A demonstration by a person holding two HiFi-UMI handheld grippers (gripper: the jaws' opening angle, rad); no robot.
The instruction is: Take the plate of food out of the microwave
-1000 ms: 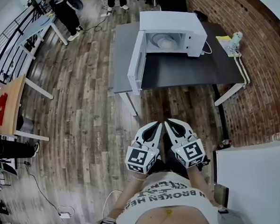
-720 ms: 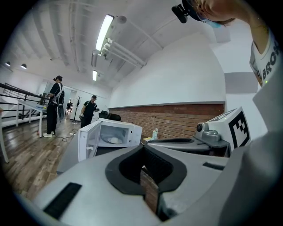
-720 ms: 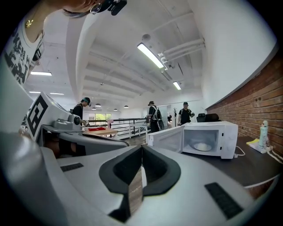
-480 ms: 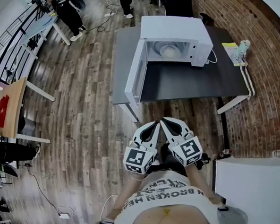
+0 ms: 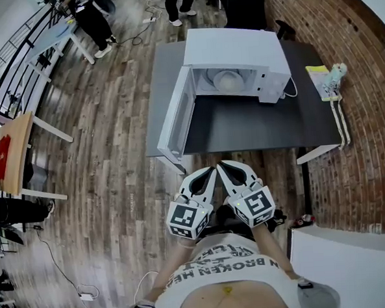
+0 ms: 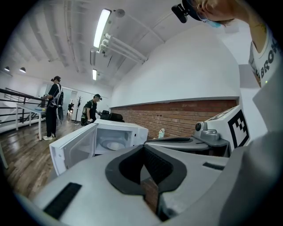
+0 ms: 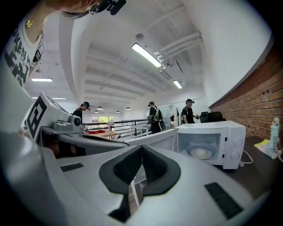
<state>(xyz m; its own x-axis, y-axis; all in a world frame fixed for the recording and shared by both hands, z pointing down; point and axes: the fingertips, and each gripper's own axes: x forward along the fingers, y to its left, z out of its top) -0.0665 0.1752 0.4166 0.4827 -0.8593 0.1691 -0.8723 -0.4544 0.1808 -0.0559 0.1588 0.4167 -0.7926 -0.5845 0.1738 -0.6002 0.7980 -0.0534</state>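
Head view: left gripper (image 5: 210,175) and right gripper (image 5: 227,169) were shut, empty, near the table (image 5: 243,124); plate (image 5: 228,81) sat inside open microwave (image 5: 238,49)

- White T-shirt (image 5: 221,280) with a line of black capital letters across the chest.
- Left hand-held gripper (image 5: 214,171): a smooth, pale grey-white shell that tapers to a point, black along its inner edge.
- Right hand-held gripper (image 5: 222,164): the same make, shaped as a mirror of the left.
- Left cube (image 5: 186,217) and right cube (image 5: 255,206) at the rear ends: white faces with black square markers.
- Dark grey ribbed pads (image 6: 157,167) line the insides of the jaws.
- Black rectangular strip (image 6: 62,199) set into the shell.
- Small black camera (image 6: 180,9) worn on the head.
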